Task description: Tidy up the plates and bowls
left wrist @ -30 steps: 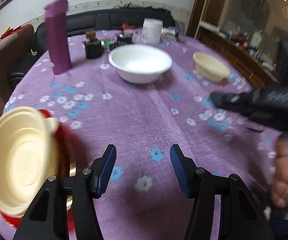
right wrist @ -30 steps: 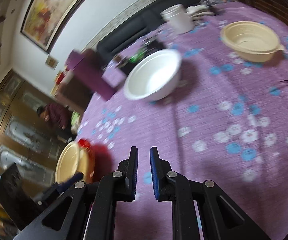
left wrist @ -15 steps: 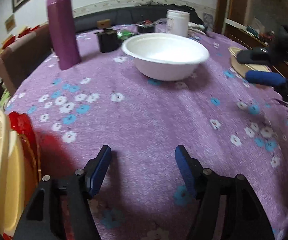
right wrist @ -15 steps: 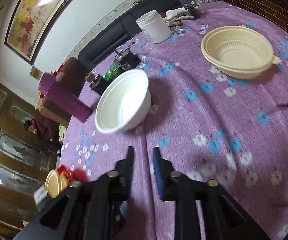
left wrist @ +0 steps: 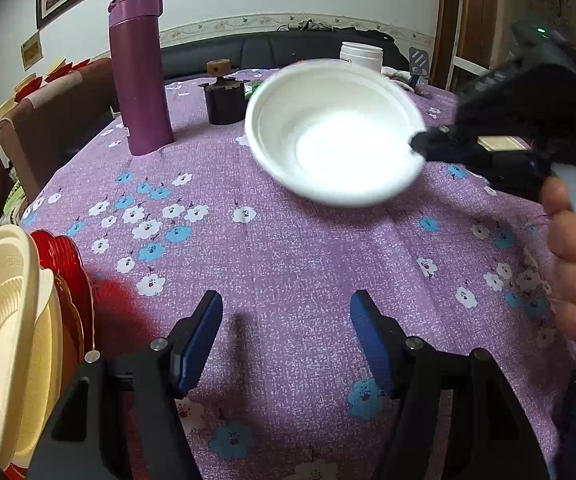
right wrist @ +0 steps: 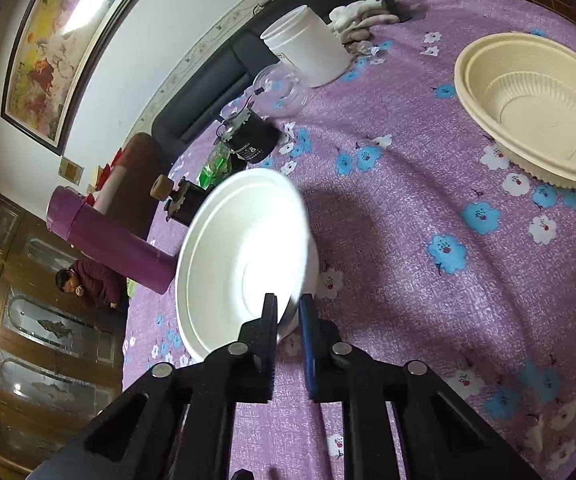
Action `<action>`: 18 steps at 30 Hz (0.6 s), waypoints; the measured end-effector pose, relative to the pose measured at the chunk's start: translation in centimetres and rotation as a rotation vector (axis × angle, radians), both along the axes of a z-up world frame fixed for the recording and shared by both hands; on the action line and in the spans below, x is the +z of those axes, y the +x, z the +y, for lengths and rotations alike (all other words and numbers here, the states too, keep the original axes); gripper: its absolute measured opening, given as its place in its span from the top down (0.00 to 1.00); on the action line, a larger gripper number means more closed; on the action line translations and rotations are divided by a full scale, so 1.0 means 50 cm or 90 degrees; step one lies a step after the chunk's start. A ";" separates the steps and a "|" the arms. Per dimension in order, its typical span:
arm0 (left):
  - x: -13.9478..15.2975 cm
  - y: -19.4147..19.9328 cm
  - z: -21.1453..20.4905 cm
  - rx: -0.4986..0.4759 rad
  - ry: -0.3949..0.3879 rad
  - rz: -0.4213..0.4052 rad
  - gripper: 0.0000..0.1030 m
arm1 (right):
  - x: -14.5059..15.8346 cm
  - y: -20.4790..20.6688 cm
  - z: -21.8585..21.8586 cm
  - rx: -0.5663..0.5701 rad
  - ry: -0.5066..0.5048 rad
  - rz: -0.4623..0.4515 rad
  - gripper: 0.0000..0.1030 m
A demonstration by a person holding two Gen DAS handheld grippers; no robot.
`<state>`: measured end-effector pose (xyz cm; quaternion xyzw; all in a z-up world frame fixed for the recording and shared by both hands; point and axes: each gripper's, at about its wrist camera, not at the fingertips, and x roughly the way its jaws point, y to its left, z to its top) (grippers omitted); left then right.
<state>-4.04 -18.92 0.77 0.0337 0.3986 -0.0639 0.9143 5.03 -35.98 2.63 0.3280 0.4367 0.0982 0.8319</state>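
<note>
I see my right gripper (right wrist: 288, 312) pinching the rim of the white bowl (right wrist: 243, 264), tilted above the bench (left wrist: 288, 264). My left gripper (left wrist: 285, 320) has its fingers spread wide, holding nothing, beside the stacked cream bowls (left wrist: 3, 328).

lighting: bright, even | glare: white bowl (left wrist: 336, 136) blown out, motion-blurred | edges: heavy fisheye curvature, dark corners
</note>
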 end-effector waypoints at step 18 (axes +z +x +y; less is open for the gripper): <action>0.112 0.072 -0.038 -0.053 -0.090 0.033 0.33 | 0.008 -0.112 -0.137 -0.004 0.011 -0.065 0.71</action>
